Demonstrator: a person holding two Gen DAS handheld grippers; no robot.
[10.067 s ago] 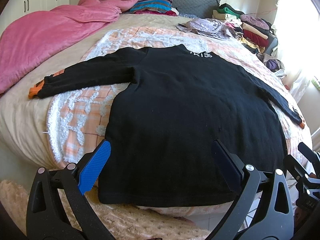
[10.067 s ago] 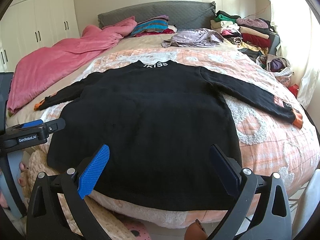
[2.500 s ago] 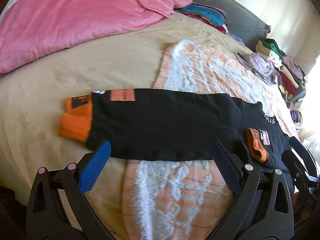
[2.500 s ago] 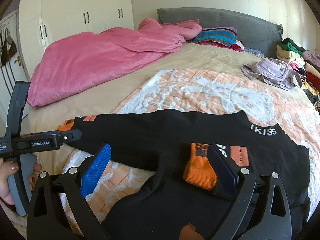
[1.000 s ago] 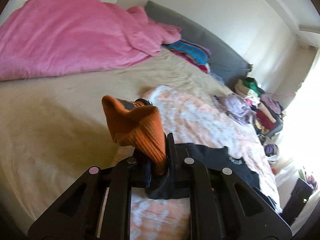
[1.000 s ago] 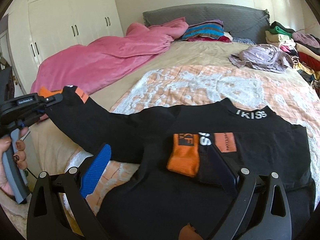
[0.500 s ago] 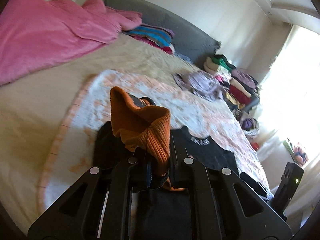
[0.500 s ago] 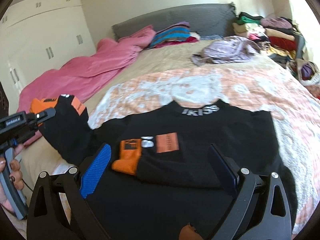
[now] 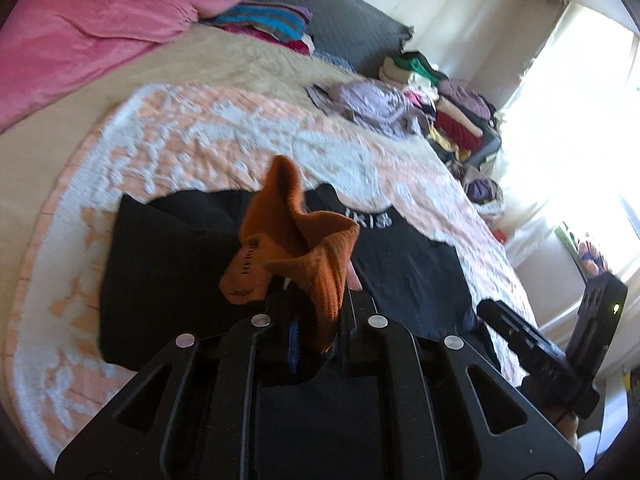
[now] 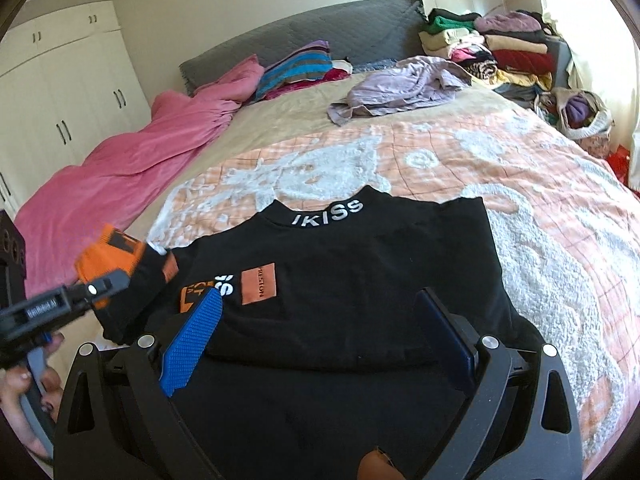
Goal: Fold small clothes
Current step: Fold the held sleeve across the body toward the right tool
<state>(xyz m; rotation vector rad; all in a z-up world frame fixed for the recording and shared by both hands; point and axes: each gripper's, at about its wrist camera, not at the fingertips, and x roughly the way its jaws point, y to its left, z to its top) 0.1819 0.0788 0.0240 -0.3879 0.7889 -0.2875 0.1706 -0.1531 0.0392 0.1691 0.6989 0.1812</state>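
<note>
The left gripper [image 9: 316,320] pinches the orange cuff [image 9: 296,248], jaws starting to part; the right gripper [image 10: 320,336] gapes empty. The sweater [image 10: 360,280] lies mid-frame. Dropped early, the sleeve could bunch at lower left.

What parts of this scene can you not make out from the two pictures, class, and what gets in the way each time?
- Left wrist view: the left claw grips the orange cuff, whose bunched cloth hides the pads.
- Left wrist view: the sleeve patch lettering is blurred.
- Right wrist view: the sweater hem is hidden behind the open right claw.
- Right wrist view: the folded sleeve's orange patch is partly covered by the blue pad.
- Both views: the clothes pile is too small to sort.
</note>
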